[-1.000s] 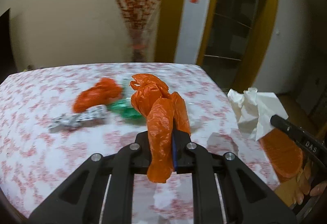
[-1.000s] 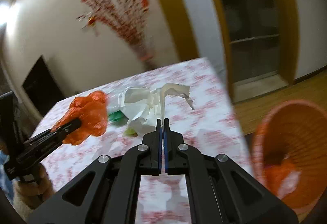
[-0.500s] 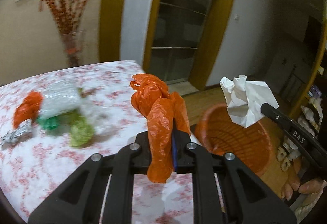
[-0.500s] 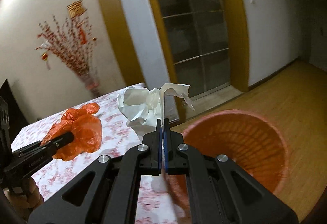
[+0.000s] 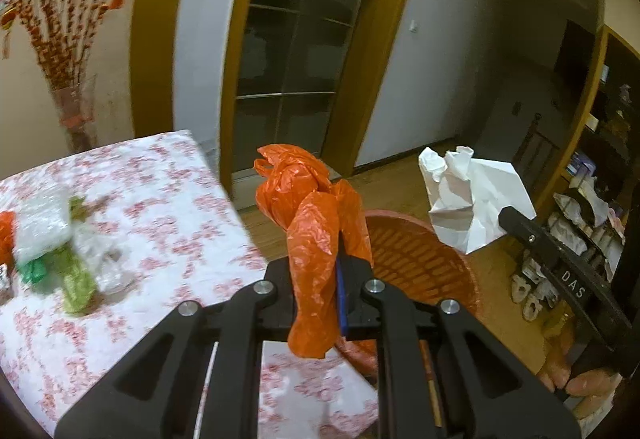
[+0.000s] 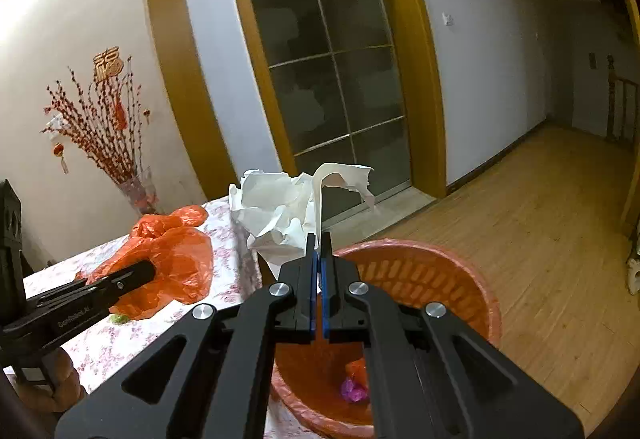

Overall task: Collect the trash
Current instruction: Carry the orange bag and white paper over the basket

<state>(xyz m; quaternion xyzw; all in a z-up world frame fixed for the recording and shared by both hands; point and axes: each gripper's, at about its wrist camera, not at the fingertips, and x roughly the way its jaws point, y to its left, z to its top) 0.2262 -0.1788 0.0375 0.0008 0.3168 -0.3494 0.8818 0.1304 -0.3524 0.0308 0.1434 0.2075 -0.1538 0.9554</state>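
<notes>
My left gripper [image 5: 338, 263] is shut on a crumpled orange plastic bag [image 5: 316, 223] and holds it near the table's right edge, beside the orange trash basket [image 5: 420, 263]. My right gripper [image 6: 319, 251] is shut on crumpled white paper [image 6: 280, 215] and holds it above the near rim of the basket [image 6: 424, 271]. The paper also shows in the left wrist view [image 5: 468, 199], and the orange bag in the right wrist view [image 6: 168, 251]. Inside the basket lie an orange scrap and a purple scrap [image 6: 354, 389].
The table [image 5: 168, 207] has a red-flowered white cloth. Clear plastic, green wrappers and another orange bag [image 5: 52, 239] lie at its left. A vase of red branches [image 6: 132, 191] stands at the far edge. Wooden floor [image 6: 540, 231] and a glass door lie beyond the basket.
Both grippers have swung right from over the table toward the basket, still holding the bag and the paper. The basket is now closer and lower in both views.
</notes>
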